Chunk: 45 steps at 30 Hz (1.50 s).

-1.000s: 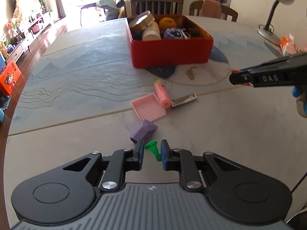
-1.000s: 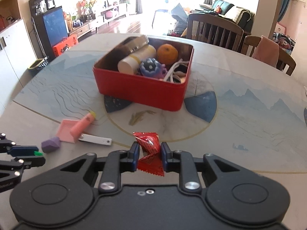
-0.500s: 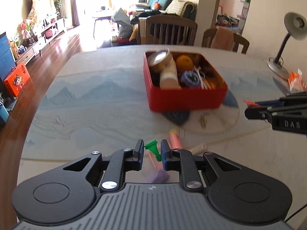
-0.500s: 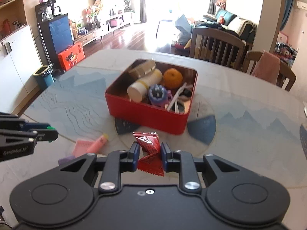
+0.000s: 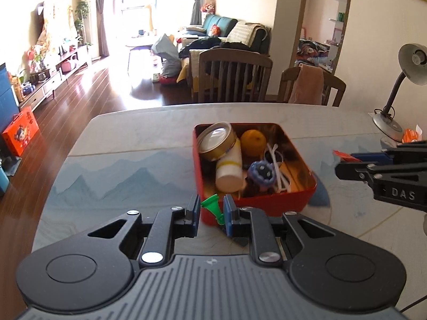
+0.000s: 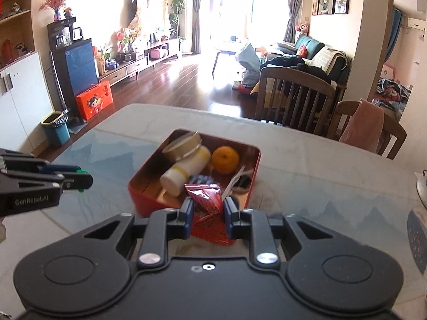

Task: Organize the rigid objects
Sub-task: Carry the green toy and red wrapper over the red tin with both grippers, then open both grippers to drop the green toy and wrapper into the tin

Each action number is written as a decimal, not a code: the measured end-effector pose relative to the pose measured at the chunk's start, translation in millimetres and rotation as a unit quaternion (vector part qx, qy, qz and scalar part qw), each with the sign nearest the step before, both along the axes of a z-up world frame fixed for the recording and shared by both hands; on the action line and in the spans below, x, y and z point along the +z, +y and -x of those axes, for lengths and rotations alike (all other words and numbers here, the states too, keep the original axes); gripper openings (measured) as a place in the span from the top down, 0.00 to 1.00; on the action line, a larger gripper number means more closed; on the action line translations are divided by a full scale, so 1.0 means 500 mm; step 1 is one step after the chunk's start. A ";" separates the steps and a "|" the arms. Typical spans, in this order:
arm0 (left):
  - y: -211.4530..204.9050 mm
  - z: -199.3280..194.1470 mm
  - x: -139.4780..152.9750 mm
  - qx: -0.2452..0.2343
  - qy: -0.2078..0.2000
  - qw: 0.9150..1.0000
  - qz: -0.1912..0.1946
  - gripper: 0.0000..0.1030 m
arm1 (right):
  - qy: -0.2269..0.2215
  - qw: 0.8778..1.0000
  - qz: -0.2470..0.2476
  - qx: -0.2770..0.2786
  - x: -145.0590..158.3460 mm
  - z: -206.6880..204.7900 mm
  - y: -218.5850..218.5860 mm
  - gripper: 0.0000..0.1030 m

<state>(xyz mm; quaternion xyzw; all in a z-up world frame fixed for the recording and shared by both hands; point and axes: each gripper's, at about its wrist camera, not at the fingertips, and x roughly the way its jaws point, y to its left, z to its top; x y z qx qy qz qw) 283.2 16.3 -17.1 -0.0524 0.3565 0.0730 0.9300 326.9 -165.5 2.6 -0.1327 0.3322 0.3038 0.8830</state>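
My left gripper [image 5: 211, 210] is shut on a small green plastic piece [image 5: 213, 206] and holds it just in front of the near wall of the red tin box [image 5: 256, 204]. My right gripper [image 6: 206, 209] is shut on a red snack packet [image 6: 206, 197], raised over the near edge of the same box [image 6: 146, 200]. The box holds a gold-lidded can [image 5: 217, 142], a white bottle [image 5: 229, 169], an orange [image 5: 253, 138], a blue toy [image 5: 261, 172] and white cords. Each gripper shows in the other's view, the right one [image 5: 344, 161] at right and the left one [image 6: 80, 180] at left.
The box sits on a grey table with a blue mountain print [image 5: 120, 170]. A desk lamp [image 5: 400, 90] stands at the table's far right. Two wooden chairs [image 5: 234, 77] stand behind the table's far edge.
Both grippers have risen and moved forward to the red box with their loads. The pink comb, pink tube, purple block and clipper on the table have dropped out of sight.
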 end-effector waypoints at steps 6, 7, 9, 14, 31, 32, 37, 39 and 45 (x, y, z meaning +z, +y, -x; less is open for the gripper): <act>-0.011 -0.057 -0.011 -0.016 0.012 1.000 0.000 0.82 | 0.002 1.000 -0.006 -0.007 0.004 -0.067 0.011 0.78; -0.012 -0.067 -0.013 -0.017 0.013 1.000 -0.001 0.82 | 0.002 1.000 -0.007 -0.008 0.004 -0.076 0.012 0.78; -0.015 -0.086 -0.020 -0.019 0.017 1.000 -0.004 0.82 | 0.005 1.000 -0.012 -0.005 0.001 -0.096 0.016 0.78; -0.018 -0.132 -0.040 -0.018 0.032 0.999 -0.007 0.82 | 0.012 1.000 -0.008 0.000 -0.018 -0.137 0.034 0.78; -0.030 -0.238 -0.121 -0.020 0.100 0.995 -0.010 0.82 | 0.058 0.997 0.041 0.011 -0.128 -0.234 0.106 0.78; -0.031 -0.240 -0.124 -0.020 0.103 0.994 -0.009 0.82 | 0.060 0.997 0.043 0.011 -0.133 -0.238 0.108 0.78; -0.032 -0.248 -0.139 -0.023 0.117 0.993 -0.002 0.82 | 0.072 0.996 0.051 0.021 -0.150 -0.242 0.118 0.78; -0.030 -0.252 -0.145 -0.021 0.123 0.992 0.002 0.82 | 0.078 0.995 0.052 0.024 -0.155 -0.241 0.121 0.77; -0.024 -0.261 -0.163 -0.017 0.140 0.990 0.011 0.82 | 0.085 0.995 0.050 0.020 -0.159 -0.240 0.119 0.76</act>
